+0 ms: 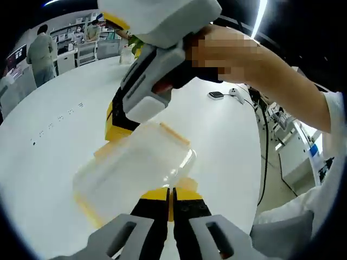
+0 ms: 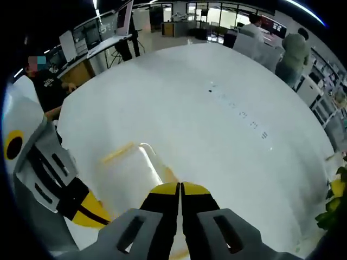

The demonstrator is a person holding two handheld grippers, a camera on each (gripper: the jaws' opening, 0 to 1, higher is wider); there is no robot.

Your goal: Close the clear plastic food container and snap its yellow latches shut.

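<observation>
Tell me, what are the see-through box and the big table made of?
The food container looks like clear, slightly cloudy plastic: the white table shows through it and light glints on its rim. Its latches seem to be yellow-orange plastic. The table has a smooth, matte white top; what it is made of is hard to say.

An open-plan office or lab: white table [image 2: 217, 108], desks with monitors [image 2: 123, 16], people [image 1: 42, 54] working.

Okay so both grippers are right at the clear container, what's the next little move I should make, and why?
Probably press the left gripper down on the yellow latch at the near edge of the clear container. Its jaws are closed with their tips right at that latch, and the lid looks already seated. The right gripper, also closed, sits at the opposite side and could steady the box on the white table.
</observation>
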